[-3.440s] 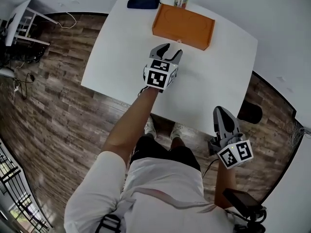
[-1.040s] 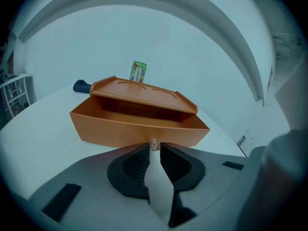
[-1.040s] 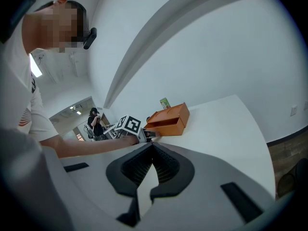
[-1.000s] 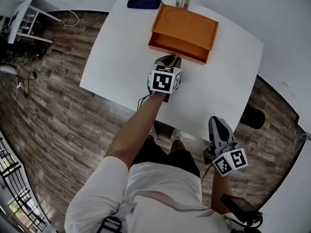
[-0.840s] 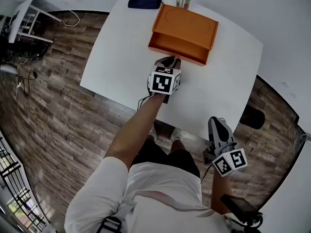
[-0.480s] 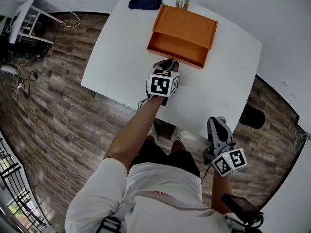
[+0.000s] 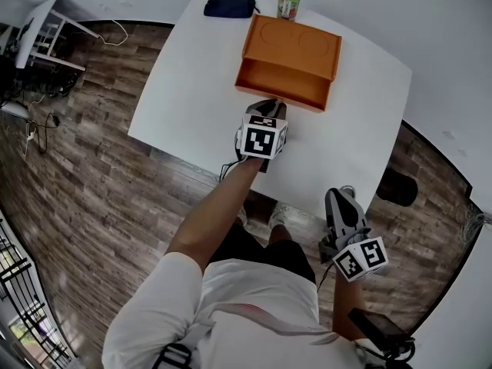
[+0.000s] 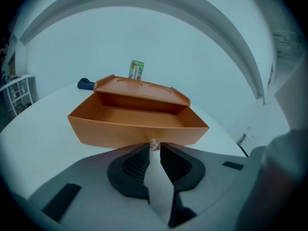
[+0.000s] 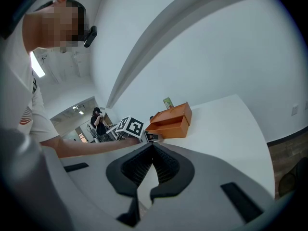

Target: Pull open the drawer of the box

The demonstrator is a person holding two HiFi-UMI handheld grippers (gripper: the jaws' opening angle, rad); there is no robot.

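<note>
Our left hand-held gripper point(image 8: 154, 147) pinches the small knob point(image 8: 154, 143) on the open drawer point(image 8: 126, 119) of the orange box point(image 7: 296, 41); our right hand-held gripper point(image 9: 152, 145), pressed together, holds nothing, off the surface point(image 7: 192, 75).

Office-like room (white table point(image 7: 184, 91), plank floor point(image 7: 92, 206))

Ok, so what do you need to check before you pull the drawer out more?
1. Is the left gripper shut on the knob: ok.
2. Is the drawer partly out of the box: ok.
3. Is there nothing inside the drawer to spill: ok.
4. Is there bare table in front of the drawer: ok.
5. Is the right gripper shut, empty and away from the box: ok.
6. How much farther can the drawer slide: cannot tell.
</note>
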